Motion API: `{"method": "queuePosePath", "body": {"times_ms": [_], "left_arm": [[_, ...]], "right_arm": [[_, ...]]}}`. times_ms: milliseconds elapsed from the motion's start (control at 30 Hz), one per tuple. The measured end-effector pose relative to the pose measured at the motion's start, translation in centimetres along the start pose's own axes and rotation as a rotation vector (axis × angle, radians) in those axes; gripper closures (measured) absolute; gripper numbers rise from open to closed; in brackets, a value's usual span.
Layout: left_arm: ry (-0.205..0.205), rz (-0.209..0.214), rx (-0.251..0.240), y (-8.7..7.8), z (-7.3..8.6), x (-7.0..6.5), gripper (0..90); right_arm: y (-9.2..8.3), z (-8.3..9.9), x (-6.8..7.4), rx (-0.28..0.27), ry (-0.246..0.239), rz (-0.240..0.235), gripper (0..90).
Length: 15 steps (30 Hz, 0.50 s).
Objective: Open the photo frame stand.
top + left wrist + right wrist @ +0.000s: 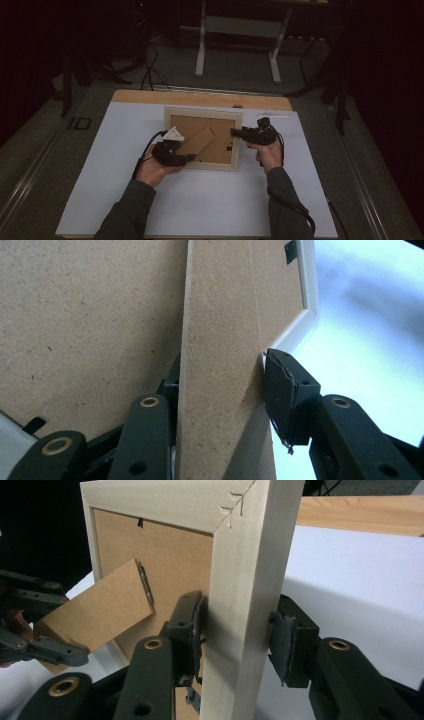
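On the white tabletop (200, 200), a pale wooden picture frame (202, 112) is lain back-up; its right rail is pinched by the right tool (237, 637), while its brown fibreboard easel stand (220, 365) is clamped by the left tool (222, 395).

White table mat (210, 200), metal stand (240, 30) behind.

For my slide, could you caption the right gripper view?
Right gripper clamps the picture frame's wooden side.
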<state>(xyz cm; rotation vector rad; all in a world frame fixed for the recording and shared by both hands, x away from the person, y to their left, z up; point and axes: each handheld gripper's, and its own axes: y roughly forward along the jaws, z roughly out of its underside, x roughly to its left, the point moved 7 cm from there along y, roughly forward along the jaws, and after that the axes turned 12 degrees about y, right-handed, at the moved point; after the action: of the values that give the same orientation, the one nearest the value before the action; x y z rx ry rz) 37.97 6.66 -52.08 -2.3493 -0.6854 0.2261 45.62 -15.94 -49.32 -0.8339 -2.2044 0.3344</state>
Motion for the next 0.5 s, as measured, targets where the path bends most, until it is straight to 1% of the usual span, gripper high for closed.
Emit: {"method": "queuePosePath", "body": {"times_ms": [67, 300, 500], "left_arm": [[0.006, -0.004, -0.002, -0.01, -0.13, 0.01, 59.8], [0.006, -0.016, -0.009, 0.09, -0.46, 0.01, 59.8], [0.005, -0.011, -0.015, 0.13, -0.62, -0.09, 61.9]], "right_arm": [[-0.13, -0.11, 0.07, -0.002, -0.008, 0.004, 59.3], [-0.45, -0.51, 0.23, -0.005, -0.025, 0.021, 59.3], [-0.71, -0.93, 0.63, -0.002, -0.051, 0.034, 59.2]]}}
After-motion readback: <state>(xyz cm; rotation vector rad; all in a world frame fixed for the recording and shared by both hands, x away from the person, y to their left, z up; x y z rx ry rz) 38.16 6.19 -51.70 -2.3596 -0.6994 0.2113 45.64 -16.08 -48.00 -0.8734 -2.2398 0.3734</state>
